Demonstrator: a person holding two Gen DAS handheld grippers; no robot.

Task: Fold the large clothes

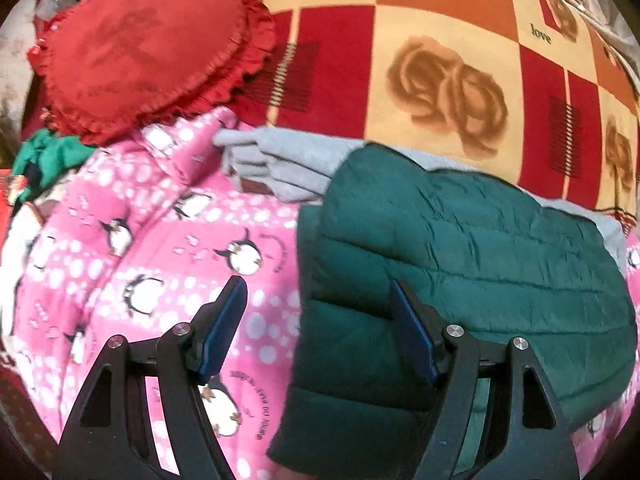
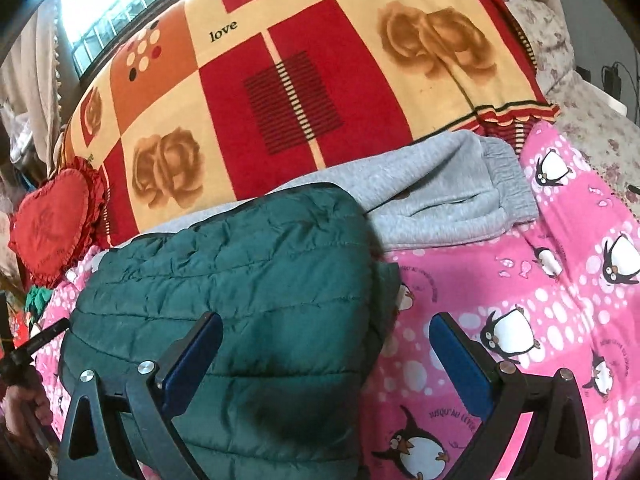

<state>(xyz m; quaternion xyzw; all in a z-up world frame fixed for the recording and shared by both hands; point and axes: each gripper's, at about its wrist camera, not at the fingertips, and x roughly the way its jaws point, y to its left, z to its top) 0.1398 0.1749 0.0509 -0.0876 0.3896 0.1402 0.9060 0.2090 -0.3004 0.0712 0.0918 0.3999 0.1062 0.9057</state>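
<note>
A dark green quilted puffer jacket [image 1: 460, 240] lies folded into a compact block on a pink penguin-print blanket [image 1: 140, 240]. It also shows in the right wrist view [image 2: 240, 280]. Folded grey sweatpants [image 2: 448, 192] lie behind it, partly under it; they also show in the left wrist view [image 1: 280, 164]. My left gripper [image 1: 316, 324] is open, straddling the jacket's left edge. My right gripper [image 2: 326, 356] is open, straddling the jacket's right edge. Neither holds anything.
A red heart-shaped cushion [image 1: 148, 56] lies at the far left, also in the right wrist view [image 2: 52, 220]. A red, orange and cream rose-print blanket [image 2: 280, 80] covers the bed behind. A green cloth [image 1: 44, 156] sits at the left. A bright window [image 2: 108, 12] is beyond.
</note>
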